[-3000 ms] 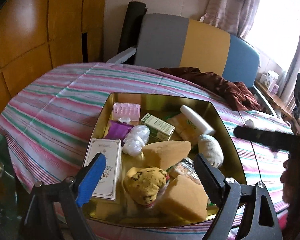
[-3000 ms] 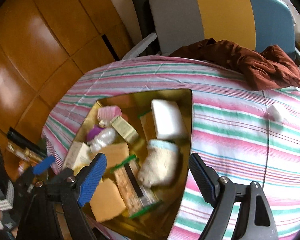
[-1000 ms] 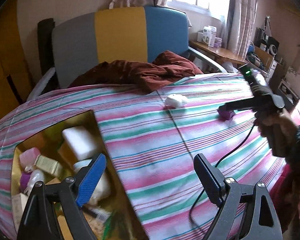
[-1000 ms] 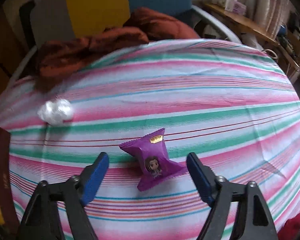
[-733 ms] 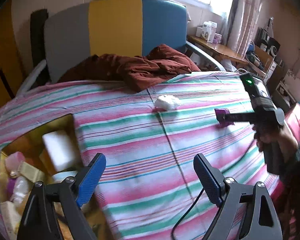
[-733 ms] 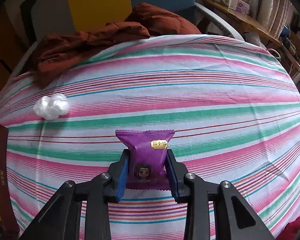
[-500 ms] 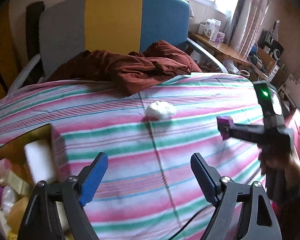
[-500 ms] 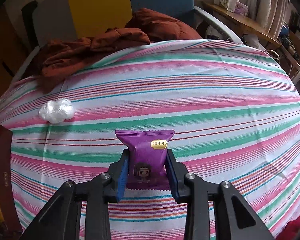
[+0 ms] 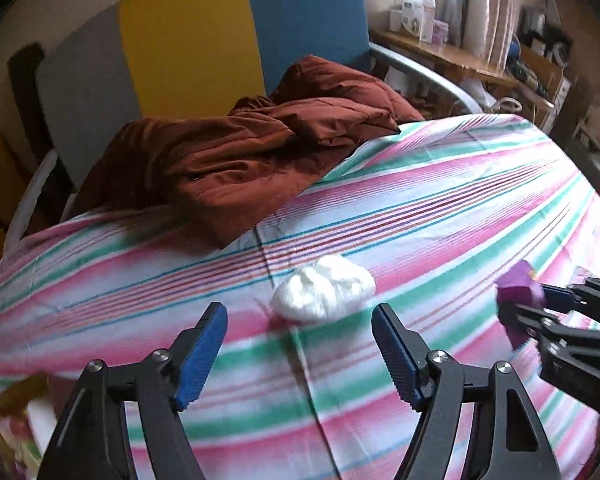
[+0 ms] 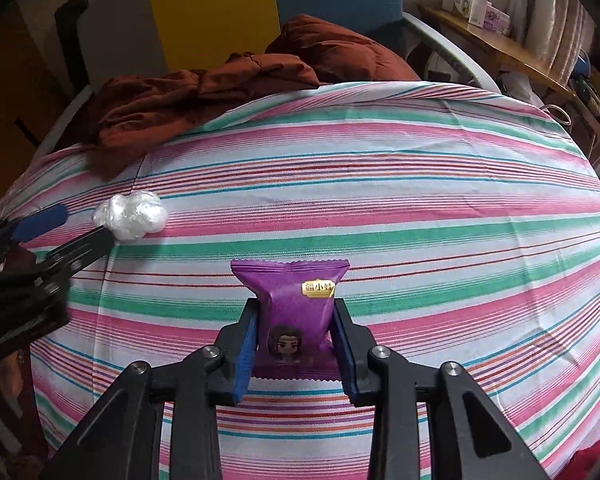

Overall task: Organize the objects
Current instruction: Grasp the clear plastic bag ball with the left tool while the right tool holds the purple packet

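- While two loose items are being gathered at once, the step in hand reads as collection: one item is gripped, one is about to be.
- Room: padded headboard (image 9: 204, 40) in grey, yellow and blue panels behind the bed; wooden shelf (image 10: 496, 40) with small boxes to the right, curtains beyond.
- Bed sheet (image 10: 380, 184): pink, green and white stripes, carrying everything; its surface looks soft, so a downward press would likely sink in.
- Brown cloth (image 9: 252, 148): crumpled along the sheet's far edge, below the headboard.
- Left gripper (image 9: 300, 344): jaws well apart, aimed at the white plastic wad (image 9: 324, 288), which lies on the sheet toward its left edge, just ahead of the fingers and not yet between them.
- Right gripper (image 10: 295, 340): clamped on the purple snack packet (image 10: 292, 312), held upright clear of the sheet's near middle.
- Next move, by judgement: left jaws advance around the wad and close gently; it looks light and crushable and could slip away.
- Gold box corner (image 9: 8, 432): at the sheet's near-left edge, the probable destination.
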`<state>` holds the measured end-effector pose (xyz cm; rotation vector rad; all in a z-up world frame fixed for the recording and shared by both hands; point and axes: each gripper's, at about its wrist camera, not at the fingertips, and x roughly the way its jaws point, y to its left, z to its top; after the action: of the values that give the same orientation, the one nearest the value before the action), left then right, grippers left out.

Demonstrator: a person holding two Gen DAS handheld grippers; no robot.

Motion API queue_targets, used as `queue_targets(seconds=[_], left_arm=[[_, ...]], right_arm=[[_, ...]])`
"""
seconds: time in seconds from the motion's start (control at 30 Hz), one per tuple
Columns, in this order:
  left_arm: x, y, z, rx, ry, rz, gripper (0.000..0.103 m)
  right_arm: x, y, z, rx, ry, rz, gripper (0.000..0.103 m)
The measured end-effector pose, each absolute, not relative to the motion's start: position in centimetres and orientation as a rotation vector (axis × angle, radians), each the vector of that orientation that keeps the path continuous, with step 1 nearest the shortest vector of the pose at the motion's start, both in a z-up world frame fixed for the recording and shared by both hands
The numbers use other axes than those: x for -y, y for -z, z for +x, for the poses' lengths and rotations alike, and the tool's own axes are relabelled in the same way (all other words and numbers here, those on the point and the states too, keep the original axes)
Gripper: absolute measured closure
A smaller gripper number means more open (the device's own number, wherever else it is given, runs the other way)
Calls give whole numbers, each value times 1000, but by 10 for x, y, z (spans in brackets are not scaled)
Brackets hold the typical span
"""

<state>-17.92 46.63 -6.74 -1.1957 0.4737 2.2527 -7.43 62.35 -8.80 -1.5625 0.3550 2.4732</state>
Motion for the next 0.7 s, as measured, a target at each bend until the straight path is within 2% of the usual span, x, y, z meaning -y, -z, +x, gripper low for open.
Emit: queue_targets(seconds=[0.23, 0.27, 0.3, 0.33, 0.7], left_arm=[[-491, 92, -198, -553, -2188, -1206, 28], [-494, 96, -201, -563, -2175, -1219, 36], [-496, 101, -205, -577, -2155, -1243, 59], [-497, 103, -206, -572, -2137, -1261, 65], [-451, 75, -145, -370, -2169, -1269, 67]], right_arm=[[-624, 88, -74, -349, -2480, -1565, 69], [-625, 88, -75, -348, -2481, -1566, 69], [-625, 89, -75, -346, -2481, -1567, 69], [-625, 89, -75, -343, -2480, -1570, 69], [-611, 84, -74, -297, -2572, -1575, 69]])
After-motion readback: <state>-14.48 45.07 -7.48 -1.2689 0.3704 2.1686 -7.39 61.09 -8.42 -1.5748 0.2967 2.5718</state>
